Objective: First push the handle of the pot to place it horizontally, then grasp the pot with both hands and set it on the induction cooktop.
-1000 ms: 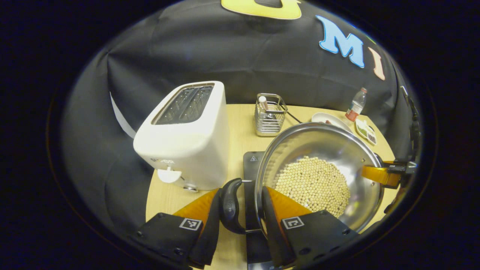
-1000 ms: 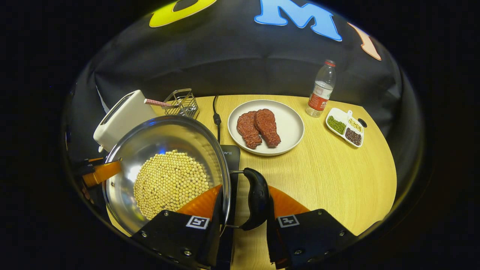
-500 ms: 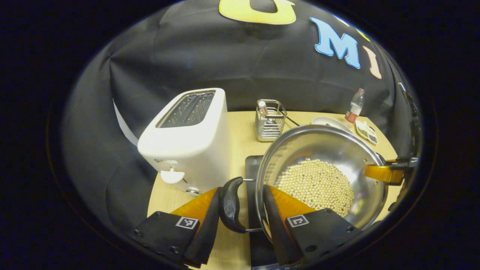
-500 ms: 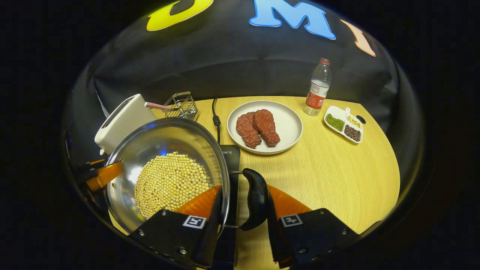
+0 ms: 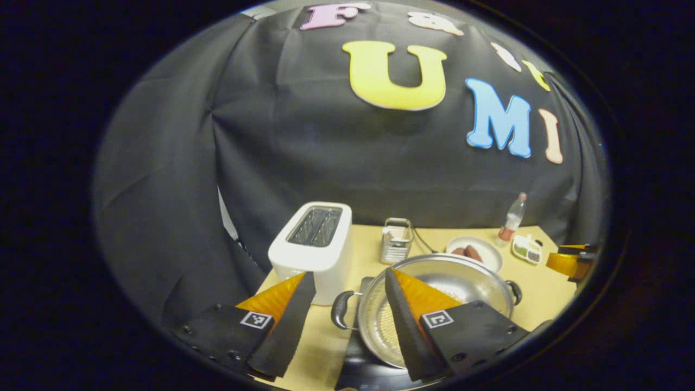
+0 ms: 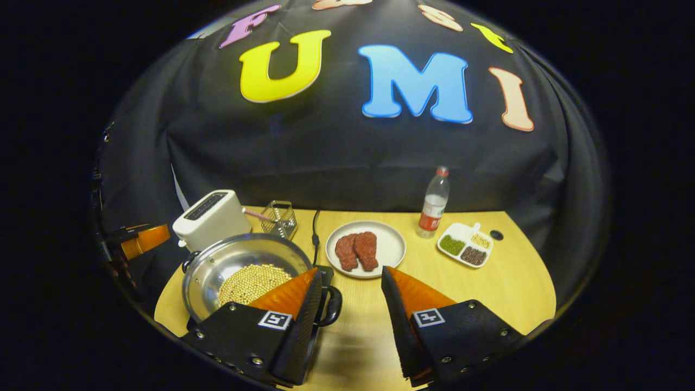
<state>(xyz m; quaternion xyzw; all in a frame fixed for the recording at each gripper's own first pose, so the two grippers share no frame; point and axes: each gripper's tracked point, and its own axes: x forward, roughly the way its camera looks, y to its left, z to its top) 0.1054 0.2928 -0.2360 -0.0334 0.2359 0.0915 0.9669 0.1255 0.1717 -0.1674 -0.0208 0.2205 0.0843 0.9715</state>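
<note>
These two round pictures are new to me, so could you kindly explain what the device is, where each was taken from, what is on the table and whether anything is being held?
There is no robot arm here: a person holds a two-finger gripper in each hand, and a fisheye camera rides on each one, looking forward along its fingers.

In the left gripper view, the left gripper shows at the bottom, open and holding nothing. In the right gripper view, the right gripper is likewise open and empty.

On the wooden table a steel pot of pale beans sits on a black induction cooktop, its two side handles free. Around it stand a white toaster, a wire basket, a plate with two pieces of meat, a water bottle and a small divided dish of beans.
</note>
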